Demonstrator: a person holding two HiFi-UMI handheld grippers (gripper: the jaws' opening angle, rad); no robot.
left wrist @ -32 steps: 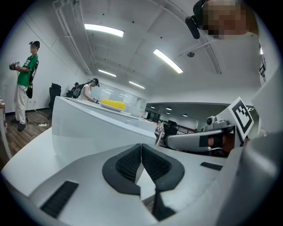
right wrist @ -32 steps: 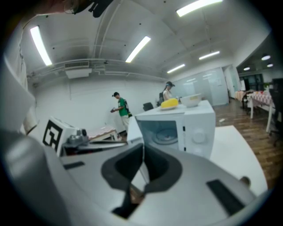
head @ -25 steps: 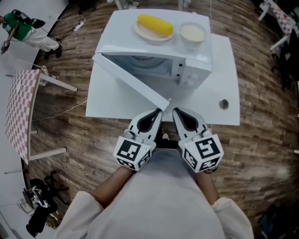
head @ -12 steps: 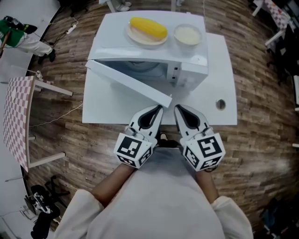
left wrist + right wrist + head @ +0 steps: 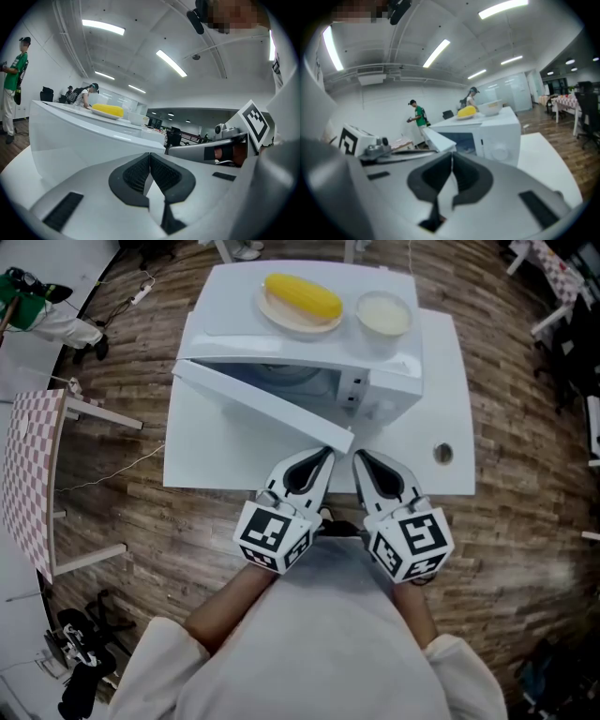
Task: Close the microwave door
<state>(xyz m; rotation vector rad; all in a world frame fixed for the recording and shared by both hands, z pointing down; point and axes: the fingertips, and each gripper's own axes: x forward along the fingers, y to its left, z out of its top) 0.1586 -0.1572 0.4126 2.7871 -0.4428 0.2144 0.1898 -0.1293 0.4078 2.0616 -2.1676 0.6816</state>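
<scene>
A white microwave (image 5: 389,381) stands on a white table (image 5: 445,362). Its door (image 5: 262,404) hangs wide open, swung out toward me, with its free edge near the table's front. My left gripper (image 5: 325,456) is shut and empty, its tip just below that free edge. Beside it on the right, my right gripper (image 5: 358,457) is also shut and empty. The left gripper view has the closed left gripper (image 5: 150,164) low against the door (image 5: 84,136). Past the closed right gripper (image 5: 451,164), the right gripper view shows the microwave (image 5: 497,136) and door (image 5: 438,138).
On top of the microwave sit a plate with a yellow corn cob (image 5: 300,298) and a white bowl (image 5: 384,313). The table has a round cable hole (image 5: 442,454) at front right. A checkered table (image 5: 28,474) stands to the left on the wooden floor. People stand far behind.
Both grippers have crept a little forward, so the left tip is closer to the door's free edge. The door's angle looks the same.
</scene>
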